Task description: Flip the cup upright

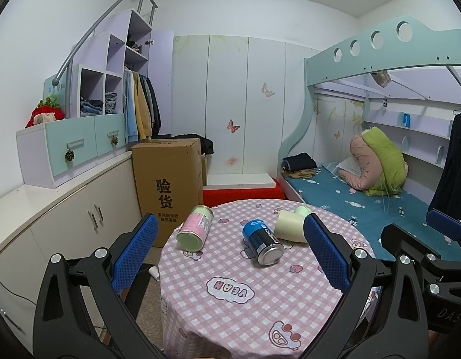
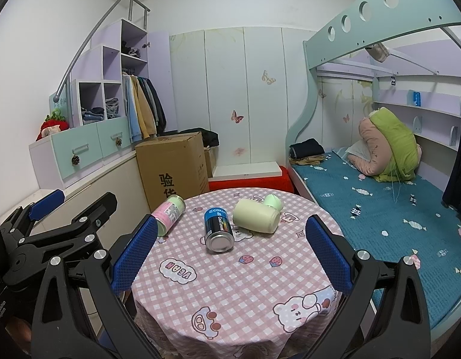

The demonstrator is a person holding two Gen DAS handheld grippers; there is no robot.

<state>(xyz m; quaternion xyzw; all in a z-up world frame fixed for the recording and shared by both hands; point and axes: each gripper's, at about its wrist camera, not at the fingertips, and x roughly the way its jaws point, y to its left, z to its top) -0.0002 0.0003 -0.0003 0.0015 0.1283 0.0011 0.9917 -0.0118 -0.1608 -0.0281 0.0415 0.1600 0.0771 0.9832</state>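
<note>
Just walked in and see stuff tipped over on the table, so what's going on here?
Nobody is holding anything yet. The left gripper and right gripper both hover open over the round table. The cream cup, blue can and pink can all lie on their sides.

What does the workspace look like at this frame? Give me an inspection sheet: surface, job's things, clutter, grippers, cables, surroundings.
Surface: round table under a pink checked cartoon cloth.
Job's things: pale yellow cup lying on its side at the far part of the table; a small green cup lies just behind it.
Clutter: blue can and pink-and-green tin, both on their sides.
Grippers: left gripper and right gripper both open, holding nothing, short of the table's things.
Cables: thin dark lead on the floor by the cabinet.
Surroundings: cardboard box, bunk bed, wardrobe with hanging clothes.
</note>
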